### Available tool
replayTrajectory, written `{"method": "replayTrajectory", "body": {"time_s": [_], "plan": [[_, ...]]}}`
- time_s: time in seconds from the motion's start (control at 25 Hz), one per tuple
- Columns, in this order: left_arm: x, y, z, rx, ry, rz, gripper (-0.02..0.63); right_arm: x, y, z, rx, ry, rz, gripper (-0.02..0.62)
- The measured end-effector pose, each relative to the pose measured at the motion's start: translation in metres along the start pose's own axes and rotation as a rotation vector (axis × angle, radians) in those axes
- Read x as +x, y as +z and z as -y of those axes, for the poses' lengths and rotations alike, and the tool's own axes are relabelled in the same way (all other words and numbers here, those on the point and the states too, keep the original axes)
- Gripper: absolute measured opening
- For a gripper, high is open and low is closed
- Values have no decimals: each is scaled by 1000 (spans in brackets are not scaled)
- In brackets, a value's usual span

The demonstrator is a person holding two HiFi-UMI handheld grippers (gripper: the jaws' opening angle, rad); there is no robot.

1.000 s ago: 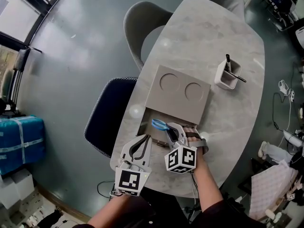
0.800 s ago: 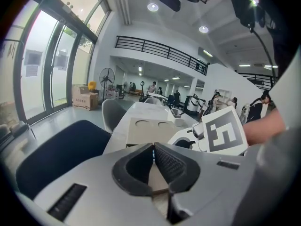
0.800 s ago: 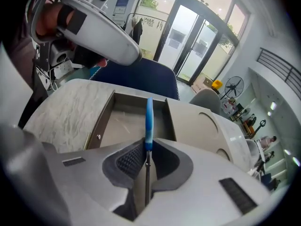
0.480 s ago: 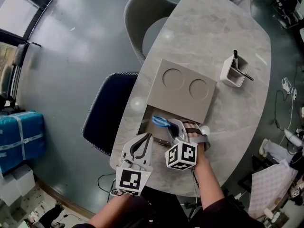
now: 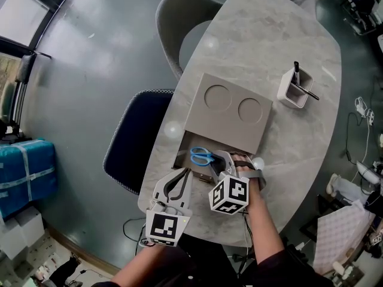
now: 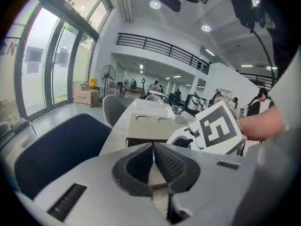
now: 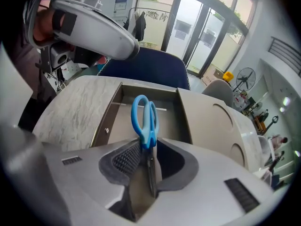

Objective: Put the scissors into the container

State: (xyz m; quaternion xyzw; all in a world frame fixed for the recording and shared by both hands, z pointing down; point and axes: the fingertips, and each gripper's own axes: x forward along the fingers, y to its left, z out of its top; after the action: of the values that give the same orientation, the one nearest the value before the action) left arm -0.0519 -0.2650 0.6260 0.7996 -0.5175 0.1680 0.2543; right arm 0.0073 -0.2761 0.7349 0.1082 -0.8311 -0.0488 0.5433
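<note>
The blue-handled scissors are over the open compartment of the beige container, whose lid has two round recesses. My right gripper is at the compartment's near edge. In the right gripper view the scissors stand on edge between the jaws of the right gripper, handles pointing away. The jaws are opening, and the left pad stands off the blade. My left gripper hovers over the table's near left edge; in its own view the left gripper is shut with nothing in it.
A white pen holder with pens stands far right on the marble table. A grey chair and a dark blue chair sit along the table's left side. A blue box lies on the floor at left.
The scissors' handles have dropped lower and flatter into the compartment. The right gripper has stayed at the compartment's edge. The left gripper has not moved.
</note>
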Motion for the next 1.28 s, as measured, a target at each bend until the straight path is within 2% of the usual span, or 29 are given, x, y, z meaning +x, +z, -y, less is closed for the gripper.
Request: {"method": "replayTrajectory", "body": {"time_s": [0.2, 0.56, 0.68, 0.76, 1.28], "plan": [[-2, -1, 2, 2, -5, -4, 23, -4, -4, -13, -7, 59, -25, 115], [-1, -2, 5, 1, -12, -4, 23, -5, -5, -18, 22, 81, -16, 123], [0, -2, 5, 3, -15, -4, 23, -5, -5, -14, 37, 59, -14, 84], [0, -1, 5, 3, -17, -4, 23, -7, -5, -9, 50, 24, -9, 5], [-11, 12, 19, 27, -19, 34, 23, -37, 5, 4, 116, -42, 41, -3]]}}
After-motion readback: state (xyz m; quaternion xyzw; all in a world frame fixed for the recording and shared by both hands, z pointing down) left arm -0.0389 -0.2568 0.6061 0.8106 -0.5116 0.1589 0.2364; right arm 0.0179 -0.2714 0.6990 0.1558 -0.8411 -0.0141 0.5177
